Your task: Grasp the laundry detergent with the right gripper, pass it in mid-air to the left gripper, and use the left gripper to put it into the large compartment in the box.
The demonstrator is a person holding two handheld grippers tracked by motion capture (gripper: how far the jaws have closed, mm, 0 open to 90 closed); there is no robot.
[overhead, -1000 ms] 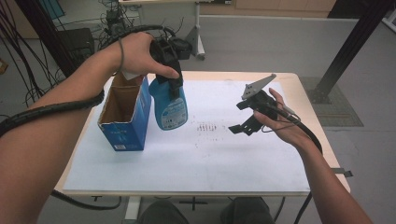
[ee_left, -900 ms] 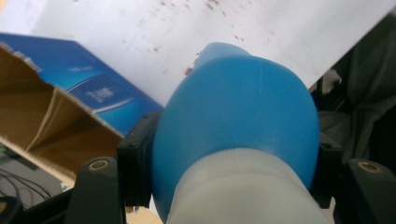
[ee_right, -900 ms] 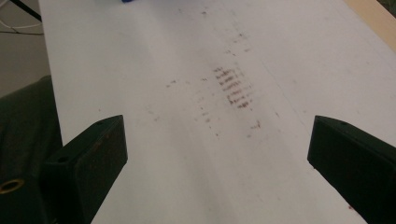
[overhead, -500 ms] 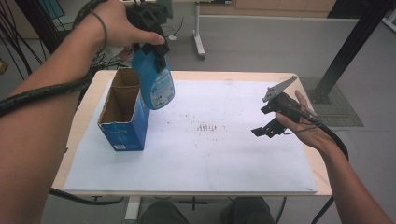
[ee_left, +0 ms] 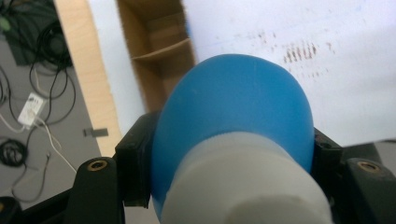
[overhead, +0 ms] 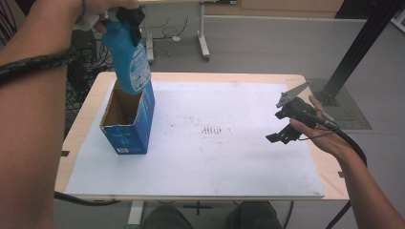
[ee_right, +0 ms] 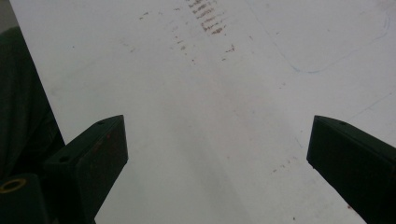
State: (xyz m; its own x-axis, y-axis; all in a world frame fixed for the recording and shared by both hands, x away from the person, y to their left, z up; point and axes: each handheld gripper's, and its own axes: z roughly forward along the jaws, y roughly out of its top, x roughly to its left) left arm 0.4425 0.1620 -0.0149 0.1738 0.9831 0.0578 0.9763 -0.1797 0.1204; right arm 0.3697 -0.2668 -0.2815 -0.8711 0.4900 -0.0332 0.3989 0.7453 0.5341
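The left gripper (overhead: 128,16) grips a blue bottle (overhead: 130,59) by its neck, above the open box (overhead: 128,119) near the tabletop's (overhead: 229,76) left edge; its base perhaps dips inside, hard to tell. The right gripper (overhead: 282,133) hangs wide open, empty, near the right edge.

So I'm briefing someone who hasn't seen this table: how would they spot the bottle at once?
Start at the white sheet covering the table, then go to the open blue cardboard box standing near its left edge. The blue bottle hangs right above the box's open top, clamped at its neck by the left gripper. It is the one thing off the table, rounded and glossy against the square box.
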